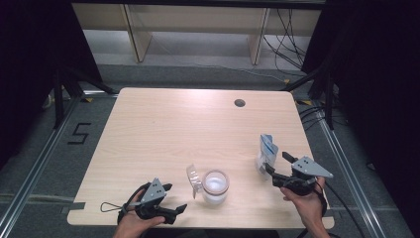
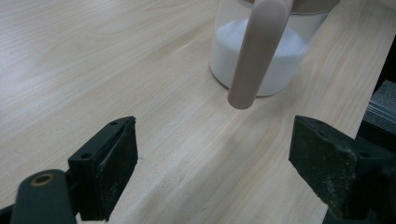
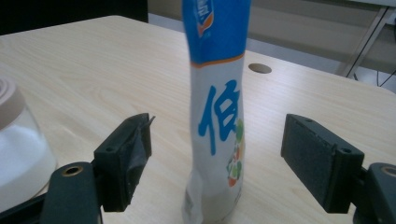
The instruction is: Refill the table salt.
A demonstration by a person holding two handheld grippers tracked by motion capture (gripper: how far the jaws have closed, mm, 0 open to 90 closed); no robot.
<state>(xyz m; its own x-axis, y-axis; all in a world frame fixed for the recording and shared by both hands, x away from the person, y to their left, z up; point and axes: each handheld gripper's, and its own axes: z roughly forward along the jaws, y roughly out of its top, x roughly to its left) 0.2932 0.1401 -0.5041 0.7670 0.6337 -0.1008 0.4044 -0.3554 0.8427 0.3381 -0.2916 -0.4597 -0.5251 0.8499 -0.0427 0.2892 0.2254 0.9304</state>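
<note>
The clear glass jar half full of white powder (image 1: 215,187) stands upright near the front edge of the table, between your two hands, with a beige ring at its mouth and its clear hinged lid (image 1: 193,177) flipped open to its left. In your left gripper view a beige strap-like piece (image 2: 258,51) hangs down the jar's near side, its tip short of the tabletop. Your left gripper (image 1: 174,198) sits just left of the jar at the front edge, jaws wide apart, nothing between them, pointed at the jar, not touching it. The tall white-and-blue printed plastic pouch (image 1: 266,153) stands upright, slightly bent, well to the right of the jar. Your right gripper (image 1: 278,166) is just behind and beside it; in your right gripper view (image 3: 217,163) the jaws stand spread on either side of the pouch (image 3: 218,126) with clear gaps, so open around it, not clamped. The jar (image 3: 18,149) shows at that view's left edge. The light wood-grain rectangular table (image 1: 163,124) is otherwise bare, with a round dark cable hole (image 1: 239,103) near its far right edge. Around it is grey floor with metal rails (image 1: 29,173) left and right, a black "5" mark (image 1: 79,133) on the floor at left, black curtains at both sides, pale wooden furniture legs (image 1: 136,34) at the back, and loose black cables (image 1: 287,39) far right.
</note>
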